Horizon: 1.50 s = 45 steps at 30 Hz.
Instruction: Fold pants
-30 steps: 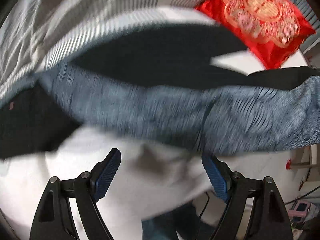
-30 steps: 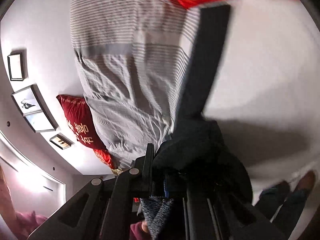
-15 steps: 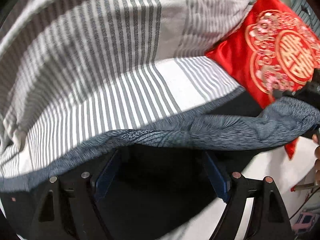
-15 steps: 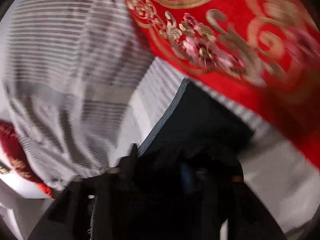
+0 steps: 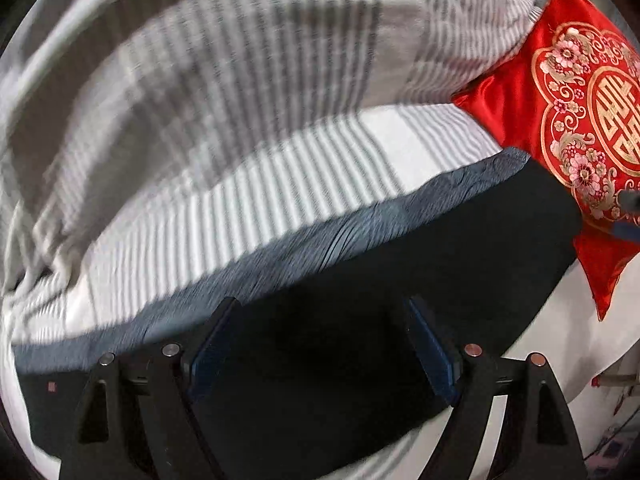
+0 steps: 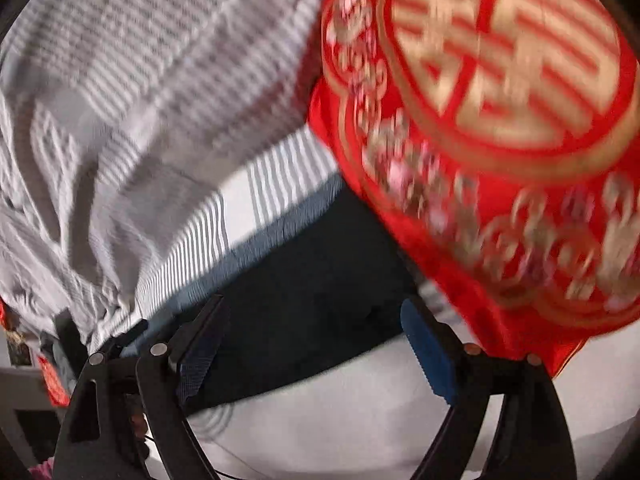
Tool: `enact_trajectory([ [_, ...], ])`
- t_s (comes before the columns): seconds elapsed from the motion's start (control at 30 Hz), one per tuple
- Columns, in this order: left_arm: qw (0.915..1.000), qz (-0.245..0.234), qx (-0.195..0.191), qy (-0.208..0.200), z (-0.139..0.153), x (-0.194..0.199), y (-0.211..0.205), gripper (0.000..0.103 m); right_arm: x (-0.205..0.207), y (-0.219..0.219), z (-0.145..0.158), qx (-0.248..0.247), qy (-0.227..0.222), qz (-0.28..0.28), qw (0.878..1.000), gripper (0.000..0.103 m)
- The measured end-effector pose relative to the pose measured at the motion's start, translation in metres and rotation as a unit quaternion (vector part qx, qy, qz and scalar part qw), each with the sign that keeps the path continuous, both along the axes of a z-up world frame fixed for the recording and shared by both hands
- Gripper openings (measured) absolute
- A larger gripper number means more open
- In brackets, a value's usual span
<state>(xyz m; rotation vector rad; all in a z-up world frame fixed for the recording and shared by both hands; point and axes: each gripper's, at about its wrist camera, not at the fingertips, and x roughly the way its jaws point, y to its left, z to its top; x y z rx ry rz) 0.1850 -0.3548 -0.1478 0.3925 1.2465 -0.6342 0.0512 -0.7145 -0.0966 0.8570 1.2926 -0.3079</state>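
Observation:
The black pants (image 5: 400,264) lie flat on the bed, with their grey knit waistband (image 5: 320,240) along the far edge. My left gripper (image 5: 320,344) hovers just over the black cloth, open and empty. In the right wrist view the same pants (image 6: 312,292) and waistband (image 6: 280,228) lie below my right gripper (image 6: 312,340), which is open and empty over the pants' right end.
A grey-and-white striped duvet (image 5: 200,120) is bunched behind the pants. A red cushion with gold embroidery (image 5: 580,120) lies at the right, close above the right gripper (image 6: 500,140). White sheet (image 6: 360,420) lies in front.
The right gripper was shut on the pants and carried them across the bed; it has now opened and let go. The pants now lie flat and both grippers hover over them.

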Motion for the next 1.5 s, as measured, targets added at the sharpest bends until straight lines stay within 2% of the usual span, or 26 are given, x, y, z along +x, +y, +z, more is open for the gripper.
enact_trajectory([
  [0.07, 0.9998, 0.016, 0.013, -0.001, 0.001, -0.008, 0.014, 0.084, -0.007, 0.002, -0.025, 0.032, 0.017, -0.010, 0.999, 0.088],
  [0.17, 0.9985, 0.048, 0.025, -0.003, -0.003, -0.012, 0.029, 0.084, -0.013, 0.004, -0.059, 0.089, 0.003, -0.024, 0.996, 0.067],
  [0.27, 0.9963, 0.075, 0.040, 0.009, -0.014, -0.014, 0.040, 0.084, -0.015, 0.005, -0.088, 0.125, 0.003, -0.050, 0.991, 0.064],
  [0.37, 0.9950, 0.084, 0.053, 0.013, -0.021, -0.017, 0.046, 0.084, -0.011, 0.003, -0.091, 0.139, -0.031, -0.075, 0.987, 0.063],
  [0.4, 0.9949, 0.083, 0.055, 0.013, -0.022, -0.017, 0.047, 0.084, -0.011, 0.002, -0.092, 0.141, -0.031, -0.080, 0.986, 0.059],
  [0.43, 0.9946, 0.083, 0.060, 0.015, -0.023, -0.018, 0.048, 0.084, -0.010, 0.001, -0.091, 0.141, -0.033, -0.084, 0.986, 0.047],
  [0.47, 0.9944, 0.084, 0.062, 0.016, -0.023, -0.019, 0.049, 0.084, -0.009, 0.000, -0.090, 0.150, -0.036, -0.087, 0.984, 0.008],
  [0.5, 0.9943, 0.084, 0.062, 0.017, -0.021, -0.019, 0.051, 0.084, -0.009, -0.001, -0.086, 0.153, -0.044, -0.092, 0.983, 0.007],
  [0.6, 0.9945, 0.083, 0.064, 0.006, -0.007, -0.022, 0.061, 0.084, -0.011, 0.005, -0.053, 0.135, -0.072, -0.073, 0.986, 0.007],
  [0.67, 0.9941, 0.086, 0.066, 0.005, -0.002, -0.022, 0.069, 0.084, -0.022, 0.010, -0.039, 0.118, -0.064, -0.065, 0.989, 0.007],
  [0.77, 0.9917, 0.103, 0.076, 0.014, -0.005, -0.021, 0.090, 0.084, -0.039, 0.012, -0.073, 0.124, 0.003, -0.069, 0.990, 0.008],
  [0.8, 0.9908, 0.108, 0.079, 0.019, -0.006, -0.020, 0.097, 0.084, -0.042, 0.010, -0.083, 0.133, 0.017, -0.067, 0.989, 0.015],
  [0.83, 0.9902, 0.112, 0.081, 0.022, -0.005, -0.019, 0.105, 0.084, -0.045, 0.008, -0.091, 0.139, 0.026, -0.063, 0.988, 0.017],
  [0.87, 0.9898, 0.115, 0.081, 0.018, -0.001, -0.017, 0.116, 0.084, -0.046, 0.006, -0.090, 0.140, 0.021, -0.059, 0.988, 0.023],
  [0.9, 0.9899, 0.116, 0.081, 0.012, 0.004, -0.015, 0.126, 0.084, -0.046, 0.007, -0.083, 0.127, 0.021, -0.052, 0.990, 0.045],
  [0.97, 0.9899, 0.112, 0.087, -0.003, 0.013, -0.008, 0.149, 0.084, -0.047, 0.011, -0.058, 0.080, 0.009, -0.029, 0.996, 0.079],
  [1.07, 0.9886, 0.114, 0.097, -0.010, 0.019, 0.008, 0.184, 0.084, -0.042, 0.048, -0.021, 0.063, -0.017, 0.037, 0.997, 0.078],
  [1.17, 0.9884, 0.116, 0.097, -0.015, 0.014, 0.026, 0.210, 0.084, -0.022, 0.124, -0.009, 0.115, -0.052, 0.141, 0.982, 0.079],
  [1.27, 0.9876, 0.116, 0.104, -0.017, -0.002, 0.040, 0.225, 0.084, 0.002, 0.234, -0.029, 0.179, -0.070, 0.238, 0.952, 0.079],
  [1.37, 0.9879, 0.110, 0.107, -0.021, -0.015, 0.044, 0.240, 0.084, 0.021, 0.316, -0.065, 0.220, -0.057, 0.286, 0.931, 0.078],
  [1.43, 0.9879, 0.100, 0.116, -0.026, -0.022, 0.043, 0.254, 0.084, 0.034, 0.351, -0.085, 0.235, -0.047, 0.302, 0.923, 0.078],
  [1.5, 0.9880, 0.094, 0.118, -0.031, -0.024, 0.042, 0.268, 0.084, 0.046, 0.382, -0.094, 0.254, -0.054, 0.314, 0.913, 0.078],
])
